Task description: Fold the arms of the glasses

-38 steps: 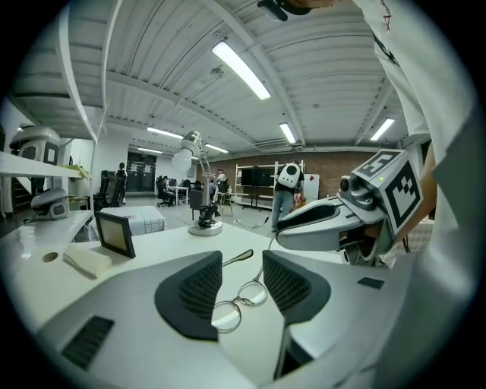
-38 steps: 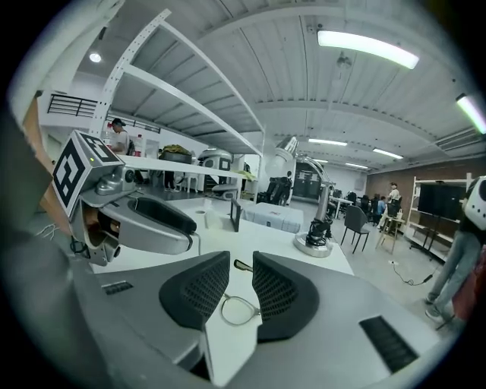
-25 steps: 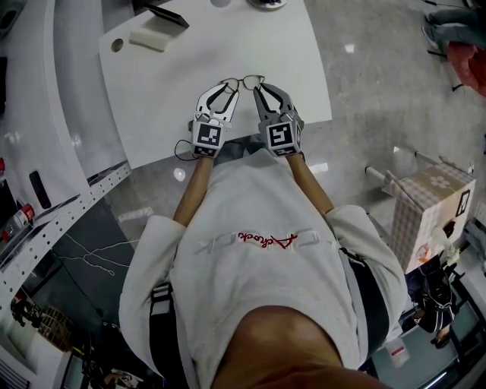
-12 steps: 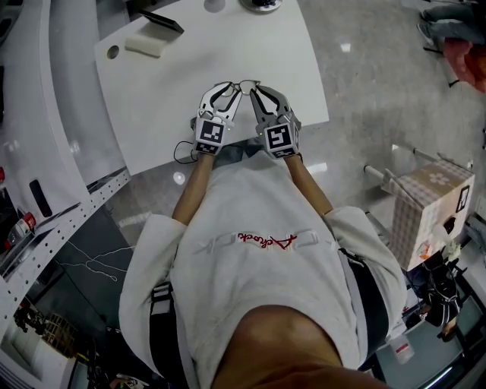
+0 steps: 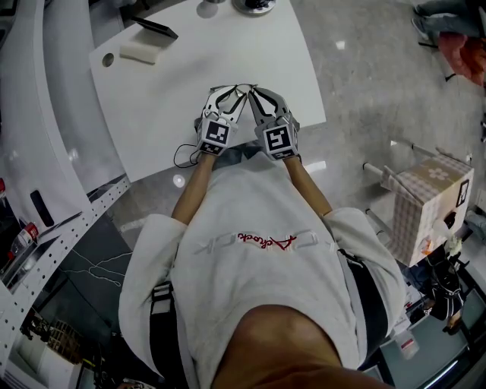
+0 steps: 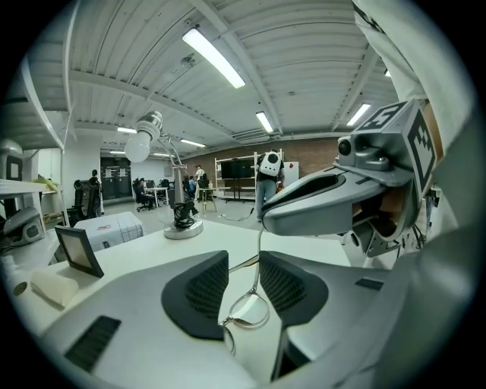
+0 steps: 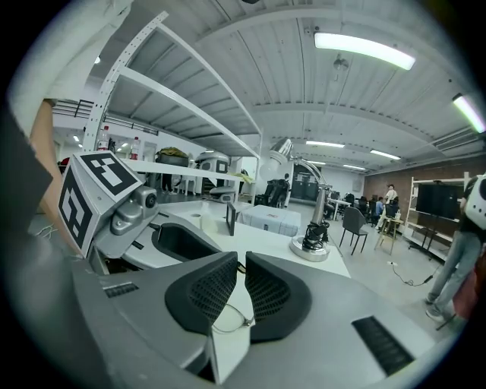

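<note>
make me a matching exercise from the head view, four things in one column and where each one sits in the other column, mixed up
Things:
1 glasses
2 white block
3 lamp base
4 checked box

Places, head view:
a far left corner of the table
b off the table, far right
c near half of the table, middle
d far edge of the table, cut off by the top of the picture

Pairs: 1c, 2a, 3d, 4b
</note>
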